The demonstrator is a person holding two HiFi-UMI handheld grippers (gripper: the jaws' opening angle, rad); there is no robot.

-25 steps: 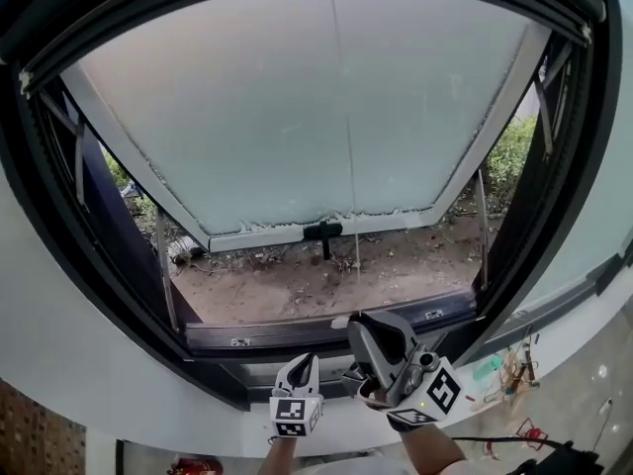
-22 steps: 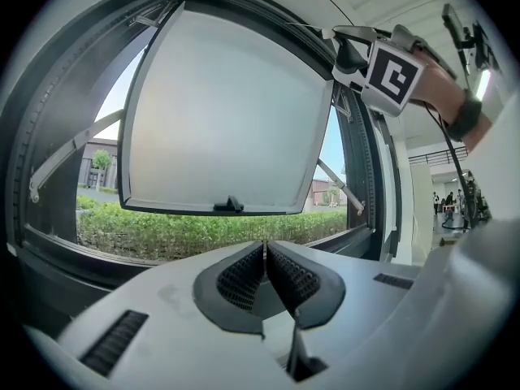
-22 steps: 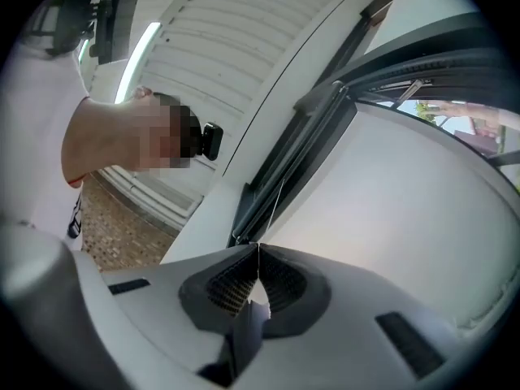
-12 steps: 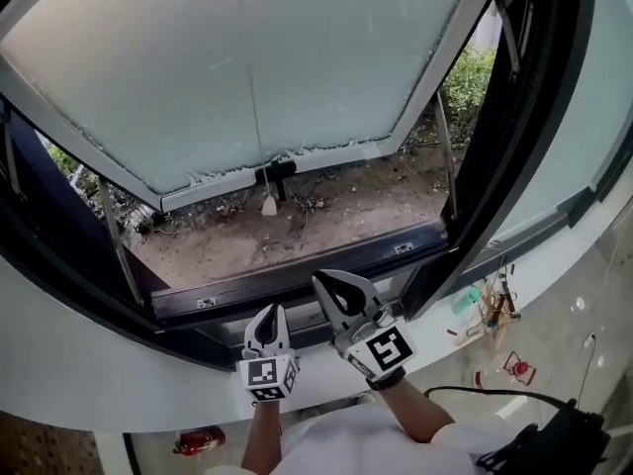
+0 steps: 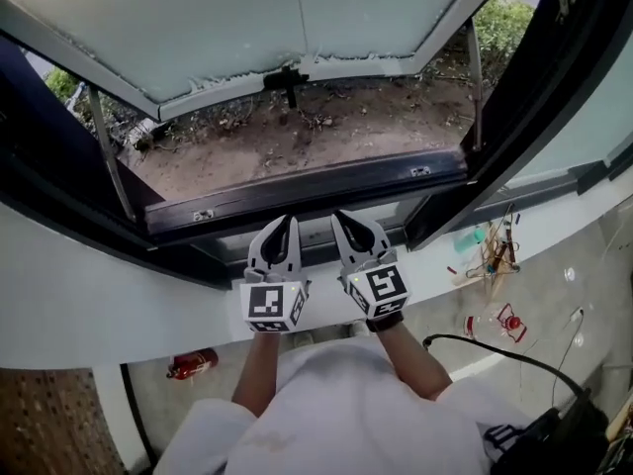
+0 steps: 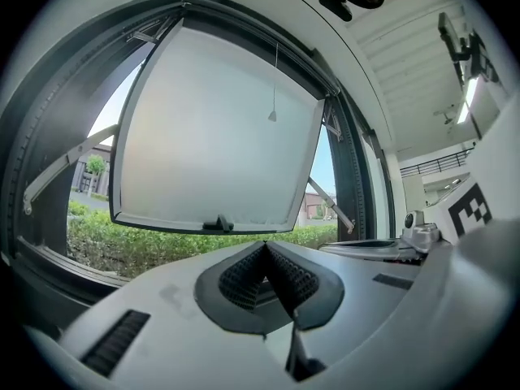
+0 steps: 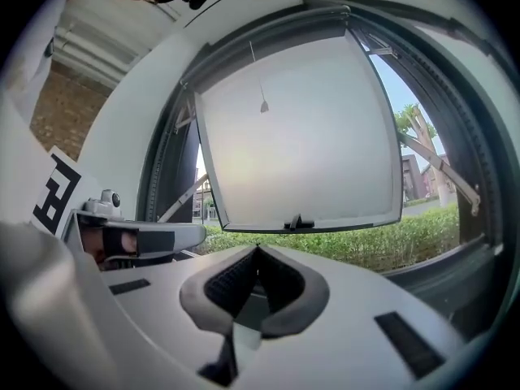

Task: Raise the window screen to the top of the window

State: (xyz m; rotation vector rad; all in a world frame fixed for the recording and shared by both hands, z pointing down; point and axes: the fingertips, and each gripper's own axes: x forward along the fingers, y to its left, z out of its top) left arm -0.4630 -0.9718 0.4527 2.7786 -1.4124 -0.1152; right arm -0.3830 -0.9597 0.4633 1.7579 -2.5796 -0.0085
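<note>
**A:** What has changed at the window?

**B:** The right gripper (image 5: pixel 348 228) has come down from the lower window frame (image 5: pixel 297 191). It now sits level just beside the left gripper (image 5: pixel 281 234), low in front of the person. Both pairs of jaws are pressed together with nothing between them.

**A:** And where is the window screen?

**B:** No mesh spans the opening. The frosted sash (image 5: pixel 198 28) is swung outward over bare soil. The pull cord (image 6: pixel 274 88) hung down near the sash handle a moment ago. It now ends high up at a small cone-shaped pull (image 6: pixel 273 116) (both gripper views show this). I judge the screen has rolled up to the top of the window and the raise looks finished.
</note>
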